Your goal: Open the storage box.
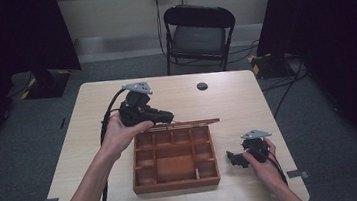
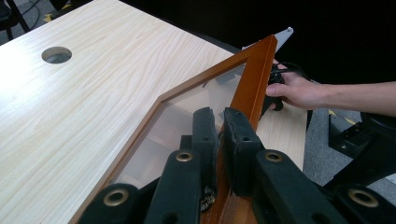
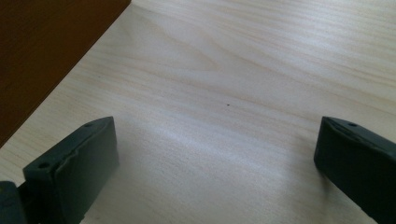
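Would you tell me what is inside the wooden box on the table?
The wooden box is divided into compartments, and those in sight look empty. Its lid, gripped by the left gripper, stands open, so nothing covers them; only the near wall hides a sliver.

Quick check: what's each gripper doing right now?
Left gripper: shut on the box lid's wooden frame.
Right gripper: open, holding nothing, over the table.

Right claw [image 3: 217,154]: jaws spread wide over bare table [image 3: 243,70], nothing between them; wooden box [image 3: 42,51] wall just to one side. Left claw [image 2: 223,140]: jaws clamped on raised lid [image 2: 254,79] frame. Beyond the lid, open tabletop up to a cable hole [image 2: 56,54].
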Motion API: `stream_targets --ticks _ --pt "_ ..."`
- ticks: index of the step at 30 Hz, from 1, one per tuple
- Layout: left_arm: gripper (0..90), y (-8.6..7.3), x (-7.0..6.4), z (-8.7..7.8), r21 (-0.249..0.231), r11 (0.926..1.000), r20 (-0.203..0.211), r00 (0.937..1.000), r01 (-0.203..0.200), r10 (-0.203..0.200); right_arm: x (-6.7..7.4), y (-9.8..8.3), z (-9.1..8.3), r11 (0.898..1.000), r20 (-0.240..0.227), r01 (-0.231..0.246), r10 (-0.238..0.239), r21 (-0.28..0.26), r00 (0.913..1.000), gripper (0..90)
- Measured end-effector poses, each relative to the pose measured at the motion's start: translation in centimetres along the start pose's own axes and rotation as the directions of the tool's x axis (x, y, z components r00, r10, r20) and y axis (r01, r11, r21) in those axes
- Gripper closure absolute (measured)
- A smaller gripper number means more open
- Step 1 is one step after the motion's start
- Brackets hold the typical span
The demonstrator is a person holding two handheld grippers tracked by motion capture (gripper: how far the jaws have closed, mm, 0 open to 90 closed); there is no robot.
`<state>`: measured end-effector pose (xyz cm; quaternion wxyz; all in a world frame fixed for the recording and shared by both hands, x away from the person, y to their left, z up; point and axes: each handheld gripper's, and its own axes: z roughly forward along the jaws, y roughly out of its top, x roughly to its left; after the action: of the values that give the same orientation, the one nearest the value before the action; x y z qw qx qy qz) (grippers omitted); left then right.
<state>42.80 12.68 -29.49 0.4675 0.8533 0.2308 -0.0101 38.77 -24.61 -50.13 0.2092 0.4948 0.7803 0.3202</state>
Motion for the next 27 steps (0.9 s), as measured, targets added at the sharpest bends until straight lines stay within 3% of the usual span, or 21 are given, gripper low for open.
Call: stream_targets --ticks 27 --pt "84.2 0.5 1.3 -0.2 -0.049 0.9985 0.009 0.9997 0.025 -0.024 0.0 0.0 0.0 1.0 0.0 0.001 -0.001 0.001 1.0 0.0"
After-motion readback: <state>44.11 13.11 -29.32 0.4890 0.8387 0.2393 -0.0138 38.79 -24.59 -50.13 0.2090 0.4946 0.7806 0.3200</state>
